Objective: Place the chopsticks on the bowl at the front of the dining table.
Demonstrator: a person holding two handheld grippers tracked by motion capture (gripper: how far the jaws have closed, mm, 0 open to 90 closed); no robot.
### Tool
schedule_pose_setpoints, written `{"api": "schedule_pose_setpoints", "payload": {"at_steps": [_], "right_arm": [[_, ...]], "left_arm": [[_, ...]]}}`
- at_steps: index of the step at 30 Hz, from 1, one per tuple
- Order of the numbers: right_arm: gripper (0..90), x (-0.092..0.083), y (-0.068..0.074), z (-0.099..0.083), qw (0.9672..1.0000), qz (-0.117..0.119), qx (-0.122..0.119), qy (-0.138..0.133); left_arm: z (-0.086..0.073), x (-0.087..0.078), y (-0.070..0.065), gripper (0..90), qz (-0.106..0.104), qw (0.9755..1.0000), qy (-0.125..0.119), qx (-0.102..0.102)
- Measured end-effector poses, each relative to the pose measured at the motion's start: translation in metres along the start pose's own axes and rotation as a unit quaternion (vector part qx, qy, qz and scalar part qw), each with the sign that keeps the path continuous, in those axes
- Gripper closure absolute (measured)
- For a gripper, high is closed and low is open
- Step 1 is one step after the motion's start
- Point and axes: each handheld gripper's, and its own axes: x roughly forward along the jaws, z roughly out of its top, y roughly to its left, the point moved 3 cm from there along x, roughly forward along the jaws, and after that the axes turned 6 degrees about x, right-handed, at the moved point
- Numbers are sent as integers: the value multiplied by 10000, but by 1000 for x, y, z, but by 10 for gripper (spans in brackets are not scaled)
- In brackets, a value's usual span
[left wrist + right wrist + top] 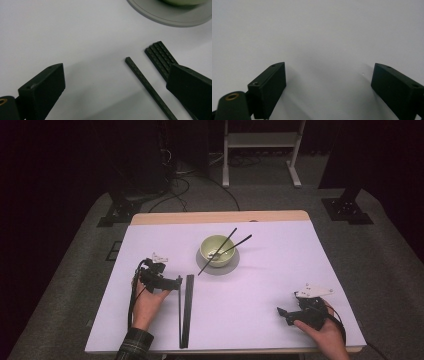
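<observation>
Left gripper view has the left gripper (112, 85) spread wide over a lone chopstick (150, 88); right gripper (329, 85) gapes wide above bare desk (317, 30).

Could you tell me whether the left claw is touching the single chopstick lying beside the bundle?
Apart. In the left gripper view, the single chopstick lies on the table between the open jaws of the left claw, with bare table showing around it.

The bowl (216, 250) stands on a plate (218, 267); two chopsticks (225, 250) lean in the bowl. More chopsticks (187, 310) lie nearer the person, left of the bowl.
</observation>
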Motion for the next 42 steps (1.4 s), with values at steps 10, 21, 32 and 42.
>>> {"api": "schedule_pose_setpoints", "payload": {"at_steps": [10,21,32,42], "right_arm": [[112,0,0,0,10000,2,-1,0],[112,0,0,0,10000,5,2,3],[112,0,0,0,10000,2,0,1],[112,0,0,0,10000,3,2,1]], "left_arm": [[-13,-16,-15,11,-97,9999,-101,47],[-30,-30,-27,13,-158,9998,-110,66],[-45,-40,-40,13,-122,9998,-104,82],[-56,-47,-51,13,-210,9997,-63,57]]}}
